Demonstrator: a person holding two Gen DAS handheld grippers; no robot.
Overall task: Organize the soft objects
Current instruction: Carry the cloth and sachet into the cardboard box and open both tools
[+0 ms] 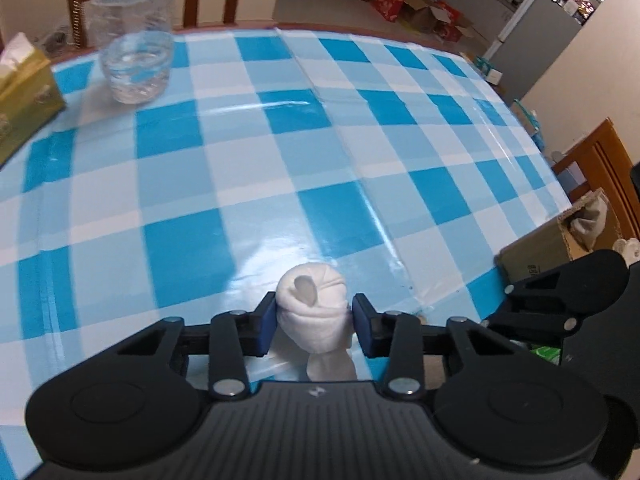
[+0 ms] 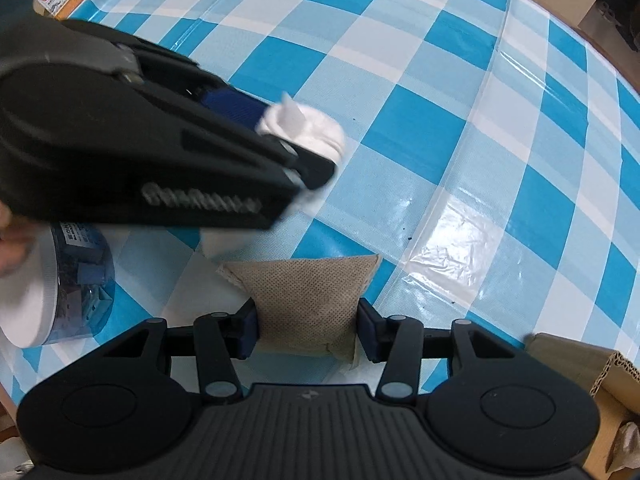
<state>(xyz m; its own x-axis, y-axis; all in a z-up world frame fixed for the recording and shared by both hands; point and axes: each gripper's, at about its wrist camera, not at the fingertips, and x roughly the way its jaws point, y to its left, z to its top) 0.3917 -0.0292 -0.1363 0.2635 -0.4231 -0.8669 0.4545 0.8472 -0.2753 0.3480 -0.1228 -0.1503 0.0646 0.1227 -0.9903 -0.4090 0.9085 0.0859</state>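
Left gripper [image 1: 314,322]: jaws narrow, blue pads pressed against both sides of the rolled white cloth, low over the counter; seen from the right wrist view as a big black body at the left, a little blurred.
Rolled white cloth [image 1: 312,308]: soft white bundle, wound into a roll with a rounded top, resting on the blue-checked counter, near edge, between the left jaws; a loose white end trailing toward the camera.
Right gripper [image 2: 307,330]: pointing down at the counter, jaws closed on the beige pouch, one pad at each side of it.
Beige pouch [image 2: 306,300]: flat, dotted fabric bag with pointed corners, lying on the counter just near of the white cloth, apart from it or touching, cannot tell.
Counter [image 1: 320,160]: glossy cloth in blue, pale blue and white squares.
Cardboard box [image 1: 560,244]: at the right edge of the counter, open, pale cloth items inside.
Clear plastic bottle [image 1: 136,60]: far left, upright, beside a tissue box [image 1: 24,96].
Round lidded tub [image 2: 56,292]: near left in the right wrist view, on its side, white lid facing the camera, a hand [image 2: 10,240] at the frame edge next to it.
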